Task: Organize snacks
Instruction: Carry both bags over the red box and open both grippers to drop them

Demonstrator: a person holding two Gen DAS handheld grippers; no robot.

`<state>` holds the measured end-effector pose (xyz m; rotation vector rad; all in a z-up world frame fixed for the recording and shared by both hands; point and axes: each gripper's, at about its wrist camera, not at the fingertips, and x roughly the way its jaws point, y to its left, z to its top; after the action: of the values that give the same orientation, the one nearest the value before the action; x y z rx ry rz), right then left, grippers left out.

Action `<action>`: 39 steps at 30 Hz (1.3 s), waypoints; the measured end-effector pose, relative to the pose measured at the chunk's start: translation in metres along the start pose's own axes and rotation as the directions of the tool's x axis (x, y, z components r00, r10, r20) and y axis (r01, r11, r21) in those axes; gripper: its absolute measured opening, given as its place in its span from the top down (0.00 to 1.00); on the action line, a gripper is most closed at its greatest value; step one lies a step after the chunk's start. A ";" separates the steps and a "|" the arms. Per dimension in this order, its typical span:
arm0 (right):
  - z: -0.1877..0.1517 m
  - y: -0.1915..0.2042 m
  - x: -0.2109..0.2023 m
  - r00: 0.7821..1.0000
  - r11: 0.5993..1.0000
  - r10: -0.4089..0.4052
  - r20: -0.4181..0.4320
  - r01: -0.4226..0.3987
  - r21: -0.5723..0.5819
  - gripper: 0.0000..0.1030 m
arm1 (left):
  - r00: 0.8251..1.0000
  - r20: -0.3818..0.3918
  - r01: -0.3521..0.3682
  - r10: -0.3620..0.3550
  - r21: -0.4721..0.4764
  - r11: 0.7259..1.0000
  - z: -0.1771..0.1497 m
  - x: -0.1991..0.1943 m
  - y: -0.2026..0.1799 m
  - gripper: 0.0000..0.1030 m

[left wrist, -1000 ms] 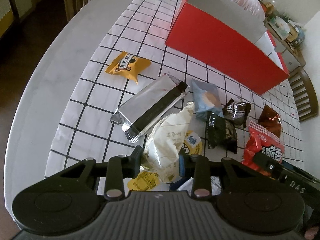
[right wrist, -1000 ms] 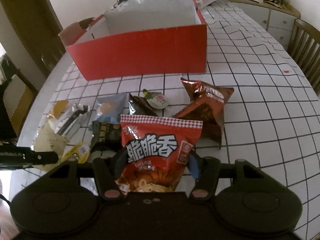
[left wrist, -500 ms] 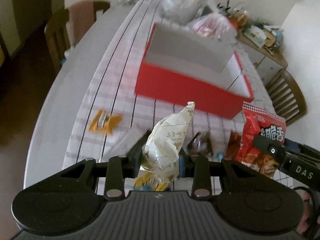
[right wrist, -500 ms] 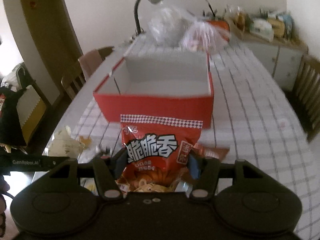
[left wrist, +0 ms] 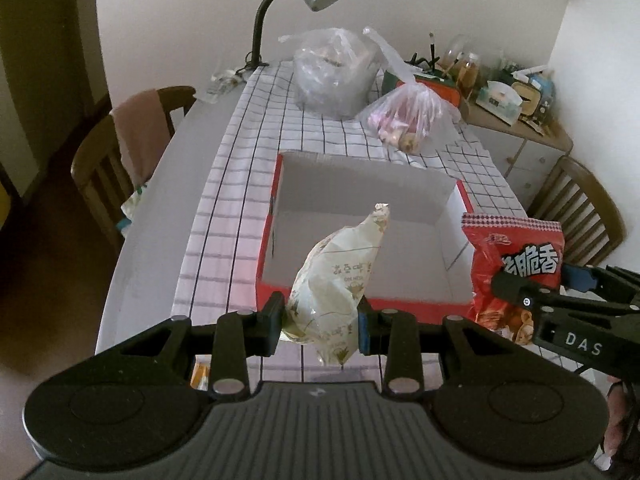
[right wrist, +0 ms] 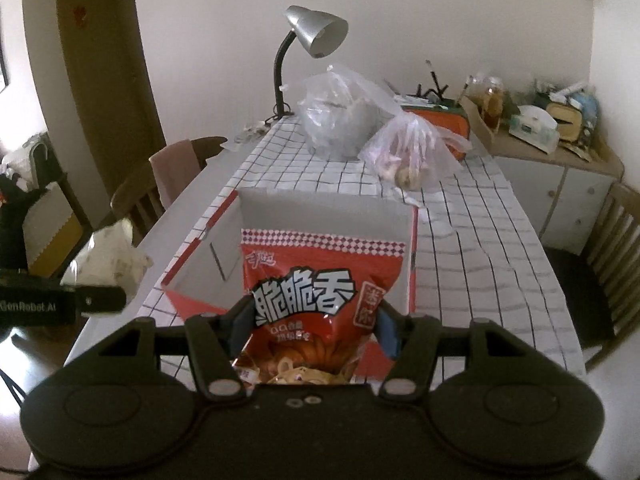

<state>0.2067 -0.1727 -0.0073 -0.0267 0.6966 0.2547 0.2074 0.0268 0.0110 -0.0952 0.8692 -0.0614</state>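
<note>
We hold both snacks above the near edge of the empty red box [left wrist: 362,240]: left tongs [left wrist: 320,318] clamped on the cream packet [left wrist: 336,280], right tongs [right wrist: 312,326] clamped on the red crisp bag [right wrist: 316,292], ready to drop in.

Red snack bag [right wrist: 308,304]: bottom hidden behind right gripper [right wrist: 312,328] body, print there too small to read. Cream packet [left wrist: 336,280] hides part of red box [left wrist: 452,216] front wall — lettering unreadable. Orange wrapper [left wrist: 199,374] mostly hidden under left gripper [left wrist: 320,316], at tablecloth's near edge.
</note>
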 end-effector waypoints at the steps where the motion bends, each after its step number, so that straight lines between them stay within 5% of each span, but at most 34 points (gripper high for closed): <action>1: 0.005 -0.001 0.006 1.000 1.000 0.004 -0.008 -0.004 -0.009 0.41 | 1.000 -0.004 -0.003 0.003 0.005 1.000 0.004 0.005 -0.002 0.67; 22: 0.015 -0.021 0.122 0.991 0.999 -0.035 -0.126 0.031 -0.038 0.41 | 0.989 -0.131 -0.053 0.067 0.109 0.993 0.028 0.125 -0.029 0.67; 39: -0.006 -0.017 0.145 0.980 0.994 -0.046 -0.192 0.026 -0.102 0.37 | 0.970 -0.213 -0.082 0.116 0.163 0.983 0.007 0.158 -0.040 0.66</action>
<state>0.3135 -0.1573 -0.1054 -0.1609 0.8764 0.2540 0.3141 -0.0272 -0.0999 0.1010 1.0880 -0.0451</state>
